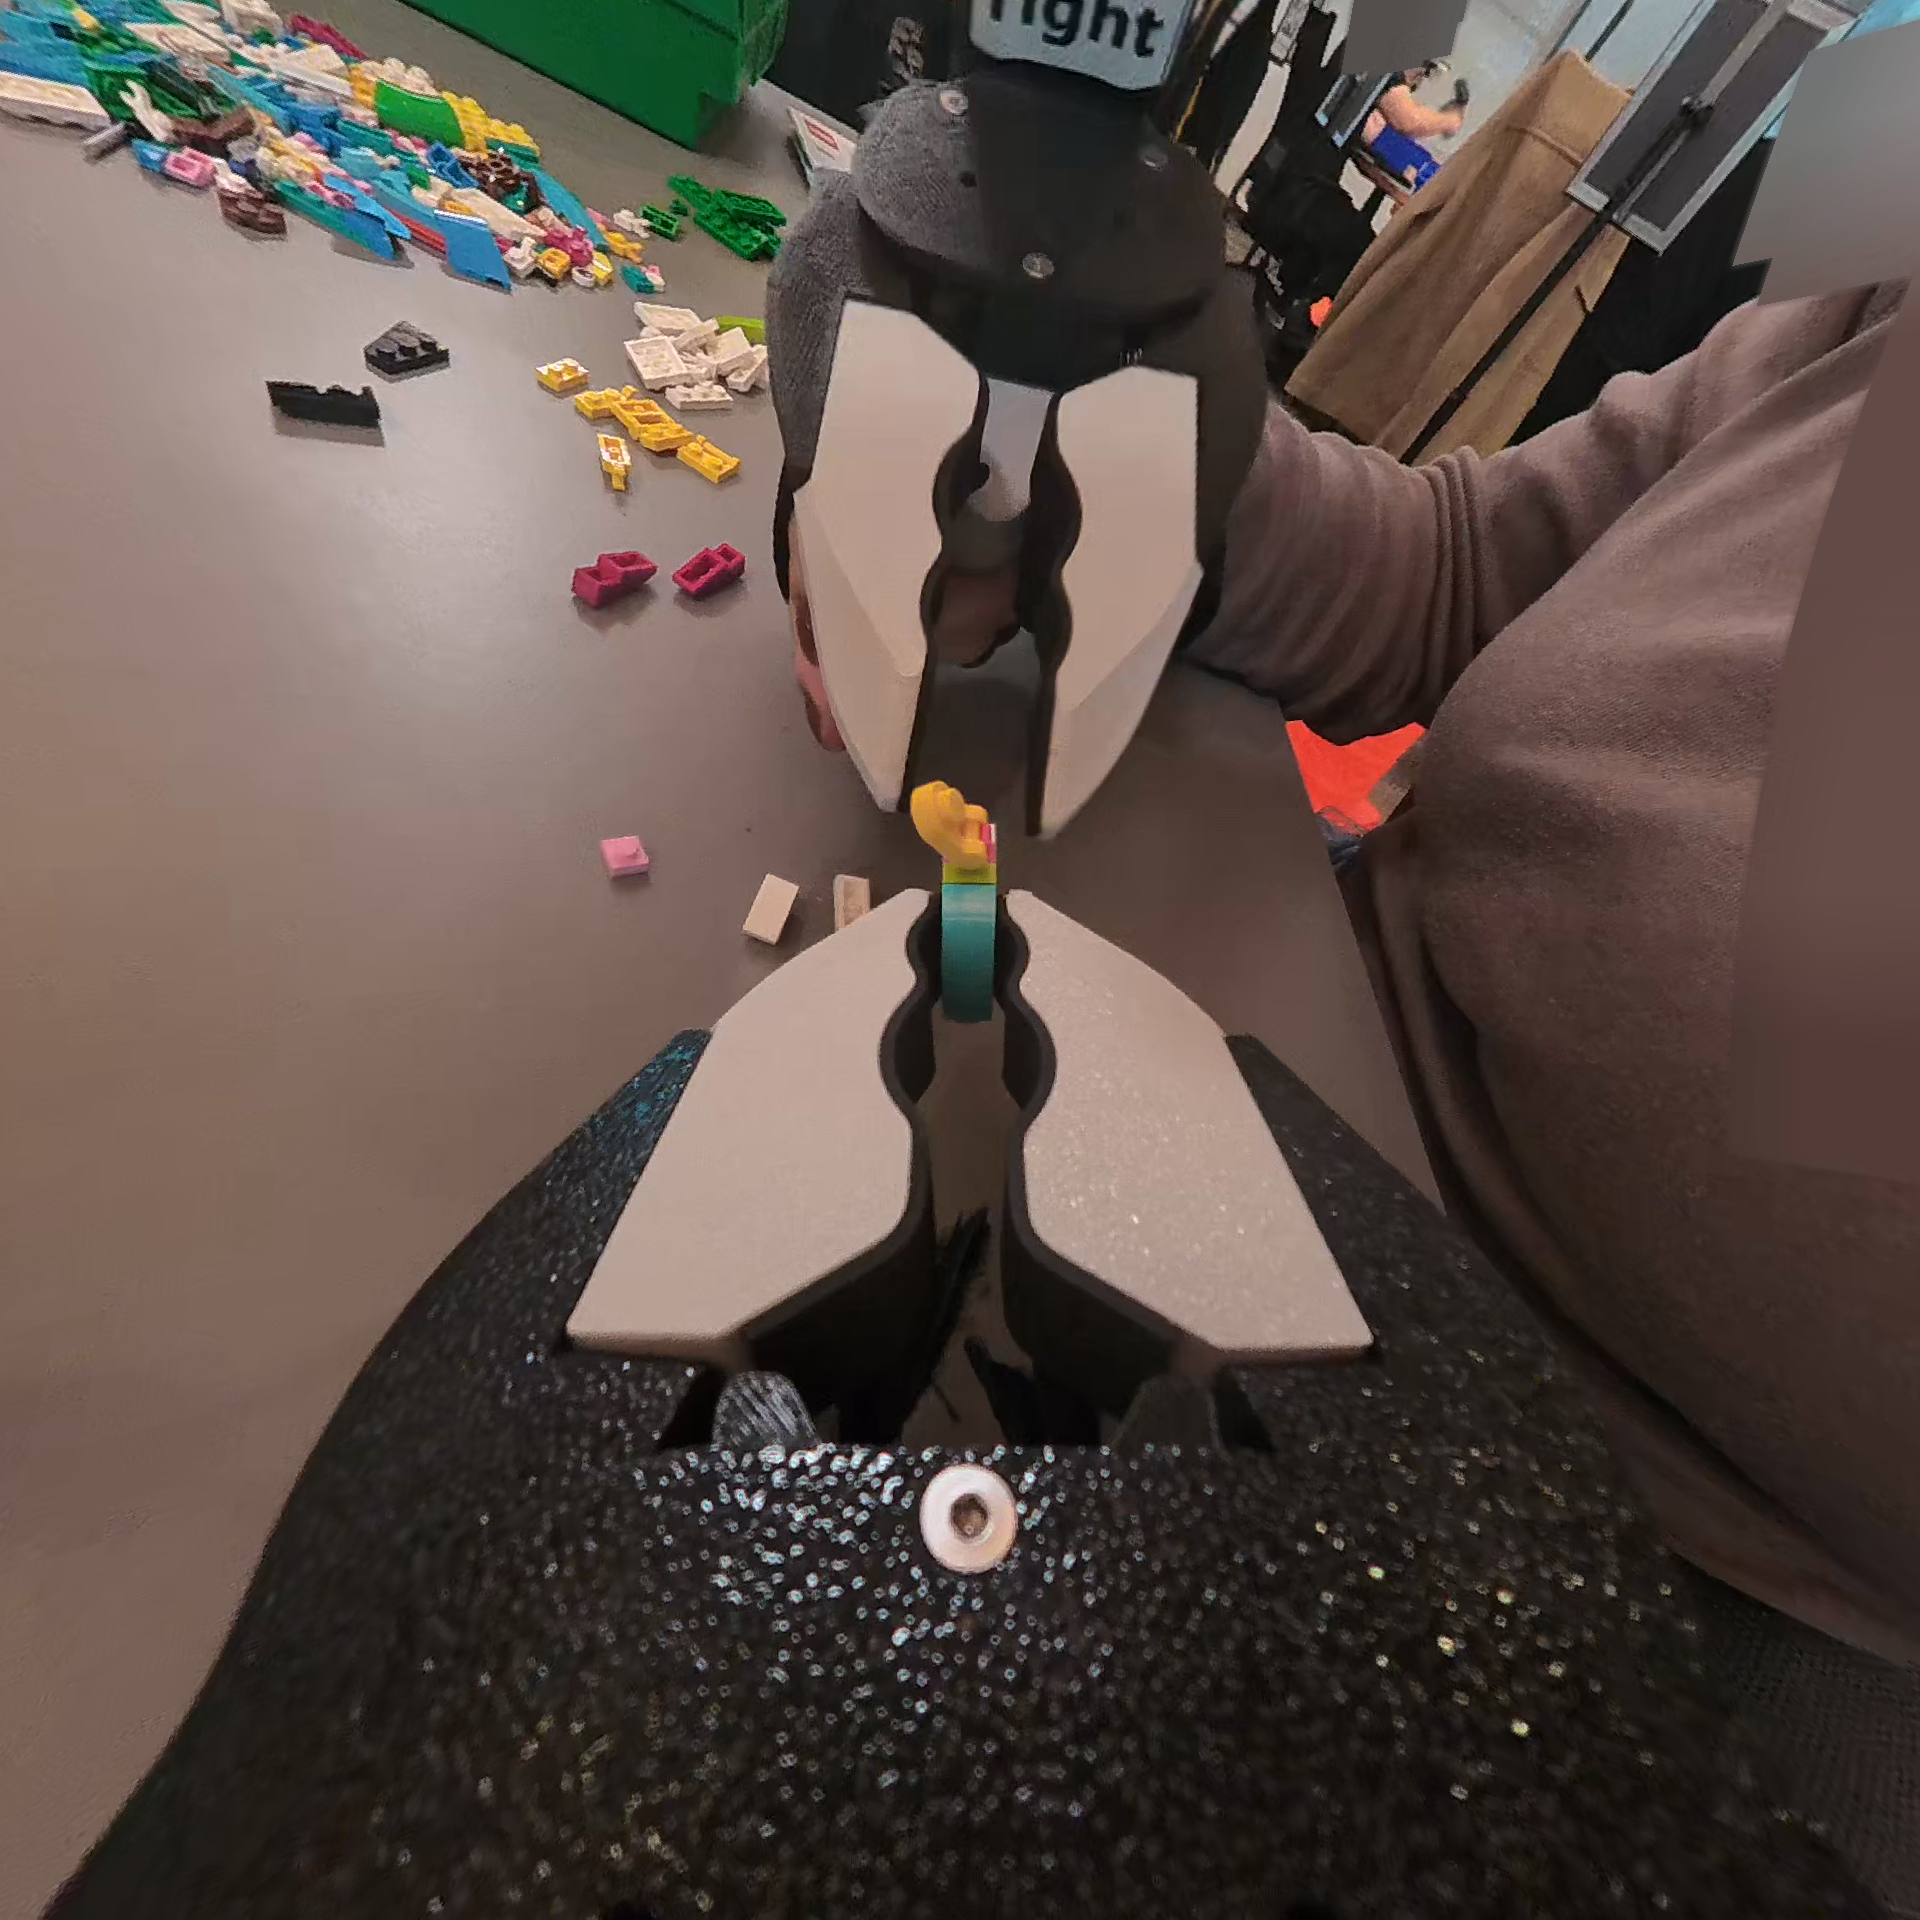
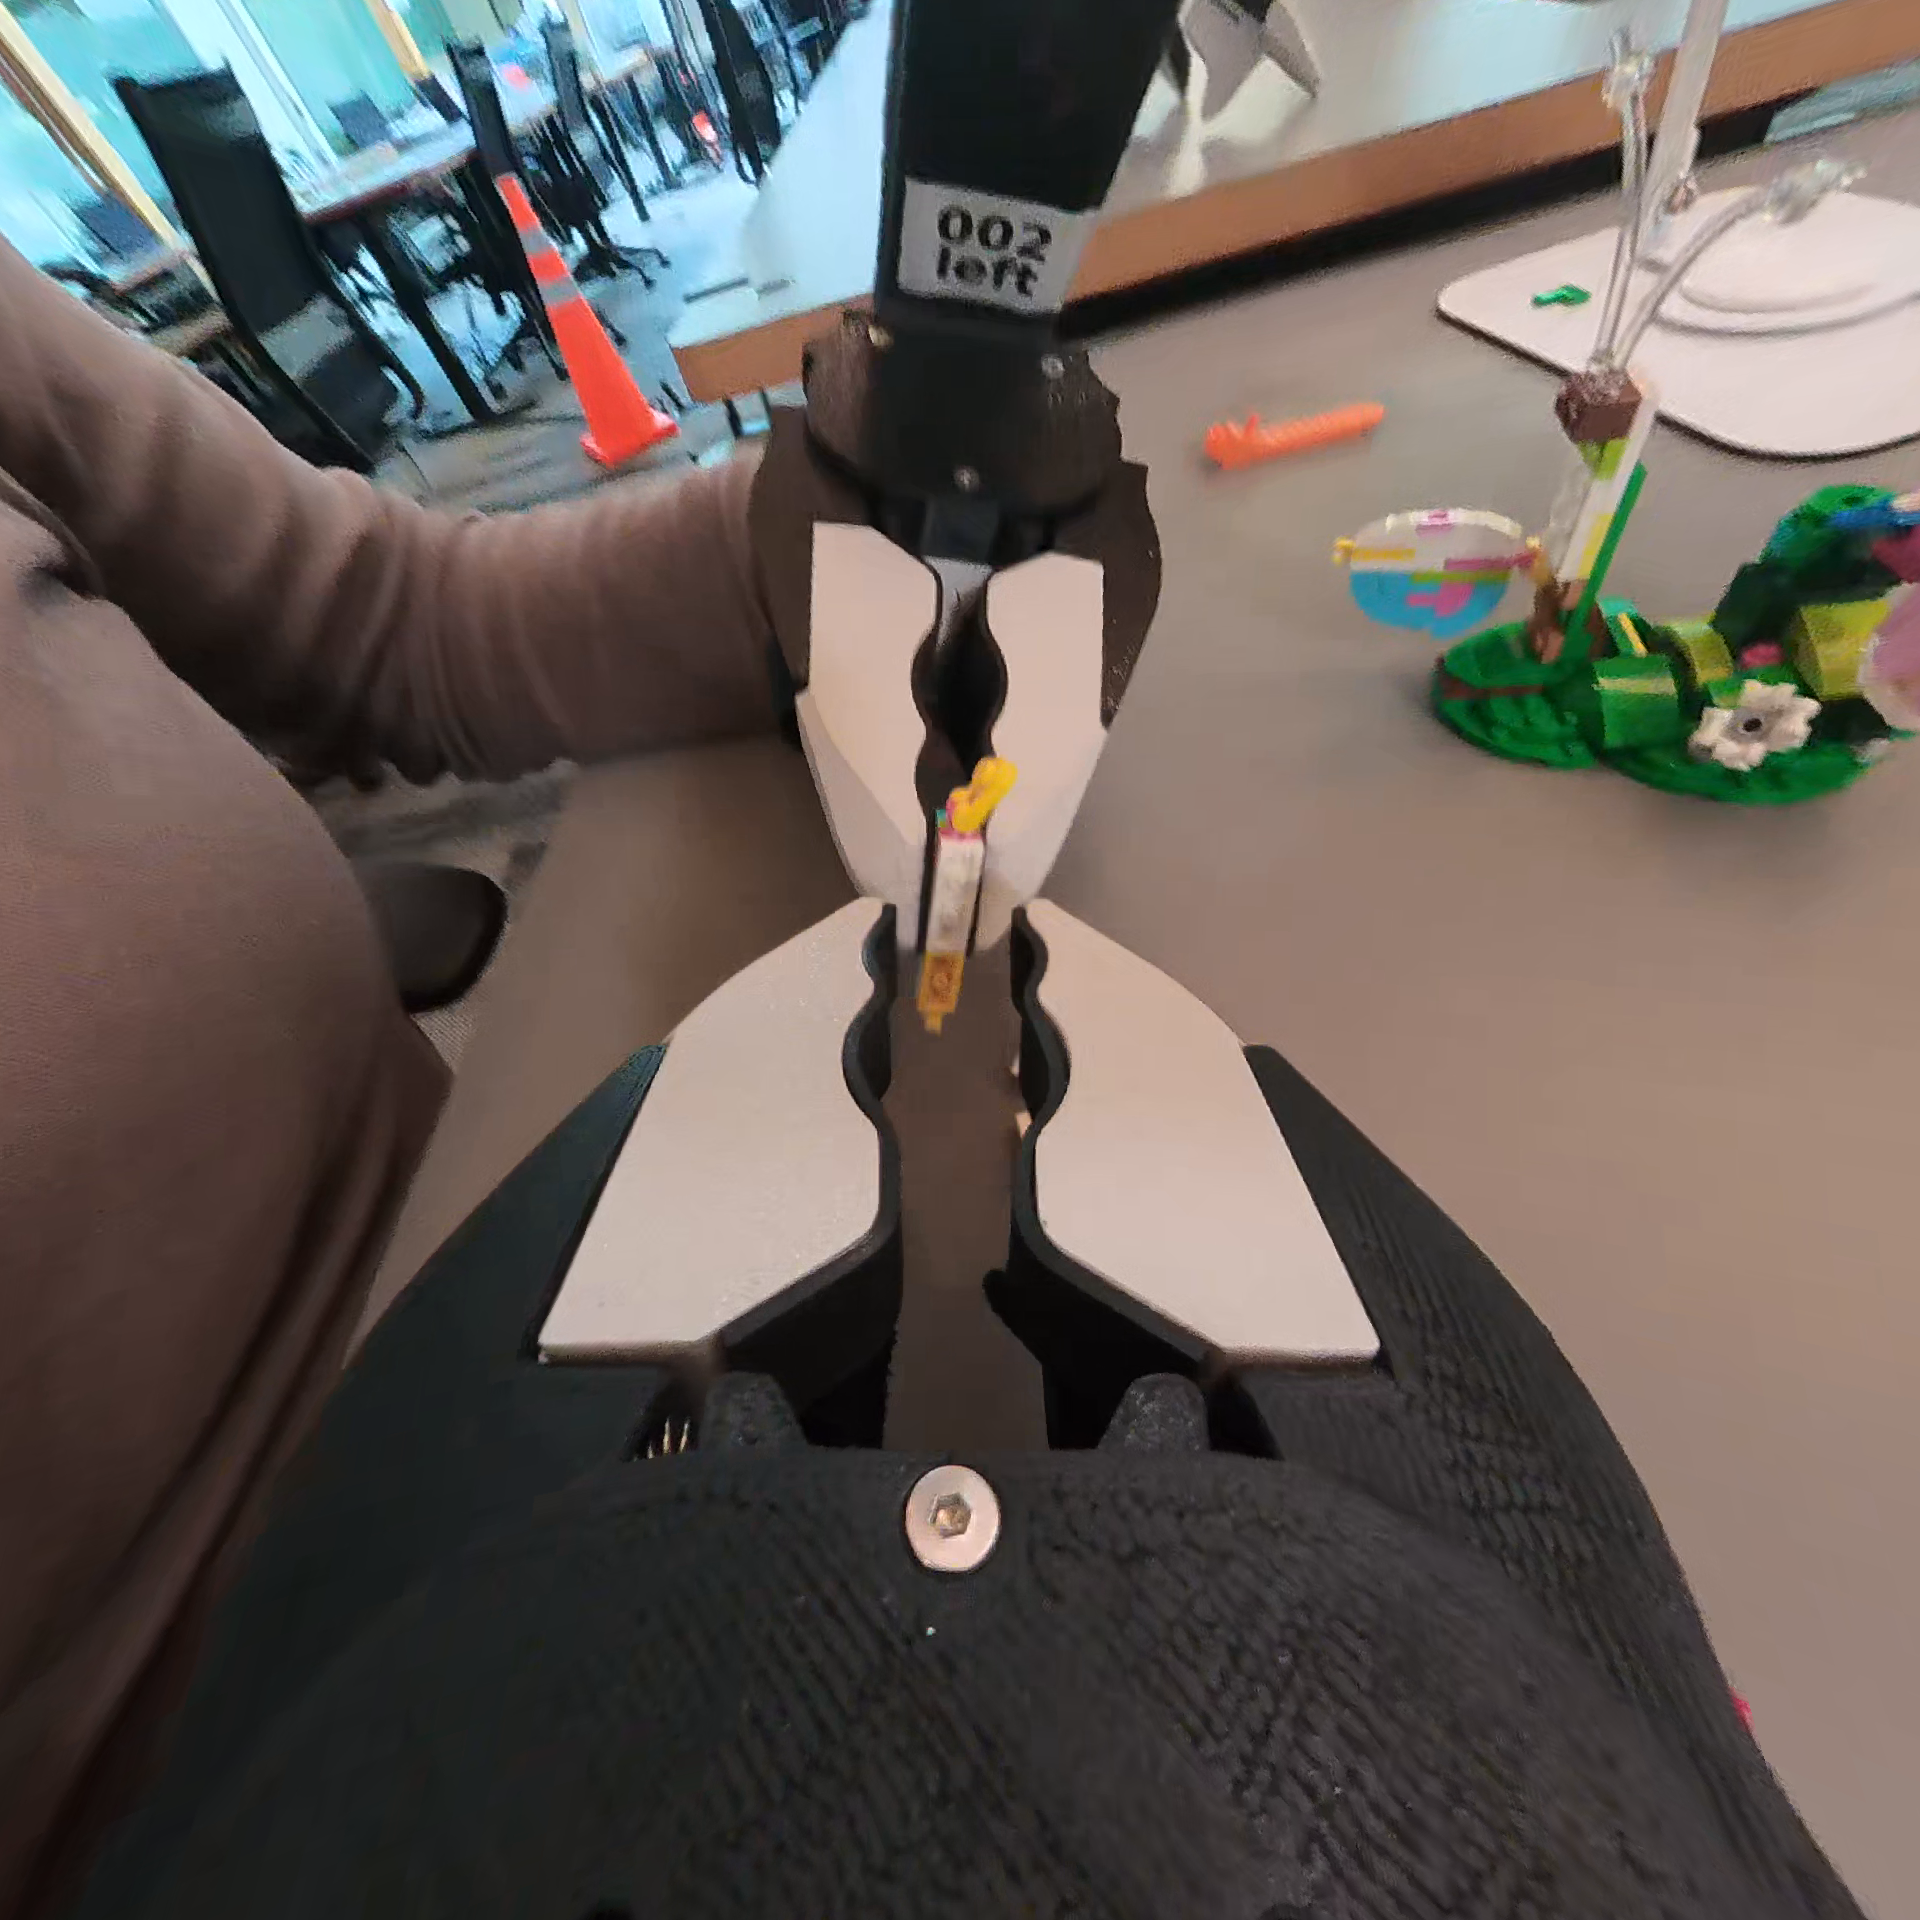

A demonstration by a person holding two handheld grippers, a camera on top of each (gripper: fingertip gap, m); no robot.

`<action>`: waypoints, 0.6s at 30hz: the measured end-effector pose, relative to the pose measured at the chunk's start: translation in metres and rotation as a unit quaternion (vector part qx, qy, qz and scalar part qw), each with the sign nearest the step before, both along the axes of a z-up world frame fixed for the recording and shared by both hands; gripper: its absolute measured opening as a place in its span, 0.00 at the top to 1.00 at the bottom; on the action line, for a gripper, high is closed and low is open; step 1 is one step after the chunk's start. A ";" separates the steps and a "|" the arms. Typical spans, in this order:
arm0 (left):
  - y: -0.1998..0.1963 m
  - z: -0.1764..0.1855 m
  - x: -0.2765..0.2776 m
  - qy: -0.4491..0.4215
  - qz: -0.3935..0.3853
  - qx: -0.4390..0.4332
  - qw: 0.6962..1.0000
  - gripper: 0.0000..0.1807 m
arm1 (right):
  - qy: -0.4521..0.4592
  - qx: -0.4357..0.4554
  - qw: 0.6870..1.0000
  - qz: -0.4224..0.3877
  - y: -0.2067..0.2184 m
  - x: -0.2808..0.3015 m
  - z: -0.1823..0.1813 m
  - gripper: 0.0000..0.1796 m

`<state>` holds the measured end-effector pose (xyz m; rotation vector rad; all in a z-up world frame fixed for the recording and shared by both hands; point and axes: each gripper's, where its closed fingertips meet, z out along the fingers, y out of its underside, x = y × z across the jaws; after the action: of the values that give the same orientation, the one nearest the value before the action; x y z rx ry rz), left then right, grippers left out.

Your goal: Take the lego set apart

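Observation:
My left gripper (image 1: 968, 909) is shut on a small lego assembly (image 1: 966, 951), a teal piece with lime and yellow parts at its far end. In the right wrist view this assembly (image 2: 954, 894) looks thin and whitish, with a yellow tip, and sticks out of the left gripper (image 2: 948, 914). My right gripper (image 2: 951, 925) faces the left one tip to tip. Its jaws stand open around the free end of the assembly without closing on it. It also shows in the left wrist view (image 1: 971, 812), open, at the yellow part (image 1: 948, 816). Both are held just above the grey table (image 1: 312, 935).
A pile of loose bricks (image 1: 312, 156) and a green bin (image 1: 623, 52) lie far left. Yellow (image 1: 655, 426), magenta (image 1: 655, 571), pink (image 1: 623, 857) and tan (image 1: 771, 909) pieces are scattered nearer. A green flower model (image 2: 1683, 675), an orange separator (image 2: 1294, 431) and a white stand base (image 2: 1714, 322) are on the right. Brown sleeves (image 2: 416, 603) flank both grippers. The tips of both grippers are at nearly the same place. From either gripper's tips it is about 20 cm to the green flower model (image 2: 1683, 675).

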<state>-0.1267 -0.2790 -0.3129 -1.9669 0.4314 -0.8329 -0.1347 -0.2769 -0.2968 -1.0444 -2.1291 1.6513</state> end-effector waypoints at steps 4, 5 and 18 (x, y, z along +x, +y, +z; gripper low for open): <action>0.001 0.000 0.004 0.002 -0.004 0.003 1.000 0.96 | 0.000 -0.032 0.999 0.013 -0.011 -0.001 0.005 0.90; 0.001 0.001 0.006 0.001 -0.007 0.007 1.000 0.96 | 0.003 -0.028 1.000 0.011 -0.011 -0.002 0.004 0.95; -0.026 0.037 0.039 -0.103 -0.127 0.062 0.985 0.95 | -0.016 -0.203 0.968 0.149 -0.033 0.027 0.039 0.96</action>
<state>-0.0881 -0.3048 -0.2757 -1.7126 0.6042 -1.1324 -0.1079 -0.3103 -0.2583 -0.8839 -2.0990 2.2997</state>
